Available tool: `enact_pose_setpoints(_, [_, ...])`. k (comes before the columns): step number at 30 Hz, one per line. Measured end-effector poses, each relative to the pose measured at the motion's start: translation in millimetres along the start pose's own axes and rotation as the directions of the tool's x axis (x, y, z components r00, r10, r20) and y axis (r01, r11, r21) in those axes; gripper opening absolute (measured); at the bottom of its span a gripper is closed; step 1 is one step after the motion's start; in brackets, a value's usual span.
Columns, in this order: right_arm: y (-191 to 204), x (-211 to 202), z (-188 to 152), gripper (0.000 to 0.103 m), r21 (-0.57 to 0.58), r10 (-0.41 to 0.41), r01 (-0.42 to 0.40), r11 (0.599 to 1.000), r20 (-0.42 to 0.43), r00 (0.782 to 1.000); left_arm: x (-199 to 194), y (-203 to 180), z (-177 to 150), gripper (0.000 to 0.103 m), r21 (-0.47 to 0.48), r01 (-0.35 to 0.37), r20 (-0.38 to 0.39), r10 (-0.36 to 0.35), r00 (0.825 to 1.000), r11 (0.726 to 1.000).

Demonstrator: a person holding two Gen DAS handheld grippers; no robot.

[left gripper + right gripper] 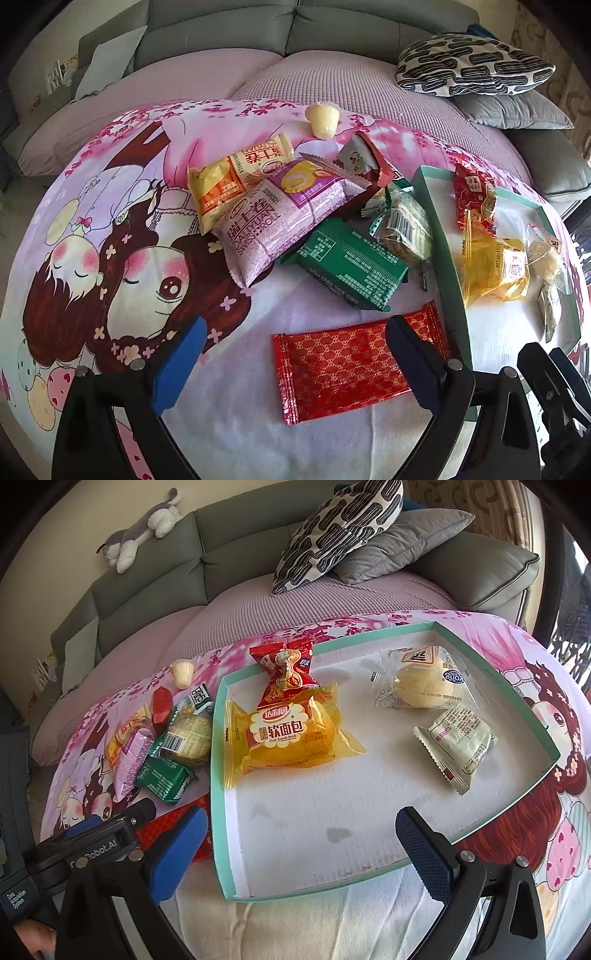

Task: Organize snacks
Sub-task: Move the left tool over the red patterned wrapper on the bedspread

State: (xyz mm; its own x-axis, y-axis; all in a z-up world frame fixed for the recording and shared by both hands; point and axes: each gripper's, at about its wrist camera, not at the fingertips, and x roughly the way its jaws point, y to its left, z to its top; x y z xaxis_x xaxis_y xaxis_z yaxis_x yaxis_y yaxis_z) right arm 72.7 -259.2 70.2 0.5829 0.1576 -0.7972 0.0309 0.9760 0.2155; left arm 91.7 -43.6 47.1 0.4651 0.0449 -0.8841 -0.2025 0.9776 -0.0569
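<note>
A flat red patterned packet (343,365) lies on the cartoon cloth between the open fingers of my left gripper (295,362), untouched. Beyond it sits a pile: green packet (347,262), pink Swiss roll pack (280,221), orange-yellow pack (236,177), clear-wrapped biscuit (402,229). The teal-rimmed tray (218,760) holds a yellow bread pack (288,734), a red candy-shaped packet (288,672), a clear-wrapped bun (424,686) and a pale green packet (458,749). My right gripper (301,845) hovers open over the tray's bare near part.
A small pale jelly cup (323,120) stands at the cloth's far edge. Behind is a grey sofa with a patterned cushion (472,64) and a plush toy (140,531). The left gripper's body (92,842) shows at the lower left of the right wrist view.
</note>
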Motion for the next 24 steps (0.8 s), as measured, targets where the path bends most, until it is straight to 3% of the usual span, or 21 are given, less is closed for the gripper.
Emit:
enact_pose_setpoints(7, [-7,-1,9,0.103,0.032,0.005,-0.005,0.999,0.007,1.0,13,-28,1,0.097,0.068,0.06,-0.031,-0.058,0.998,0.996])
enact_pose_setpoints(12, [-13,-2,11,0.103,0.056,0.009,-0.009,0.998,0.008,1.0,25,-40,-4,0.098,0.131,0.046,-0.08,-0.035,0.996,0.99])
enact_pose_setpoints(24, [-14,1,11,0.103,0.061,0.011,-0.011,0.998,-0.013,1.0,24,-53,-13,0.098,0.188,0.082,-0.107,-0.063,0.992,0.979])
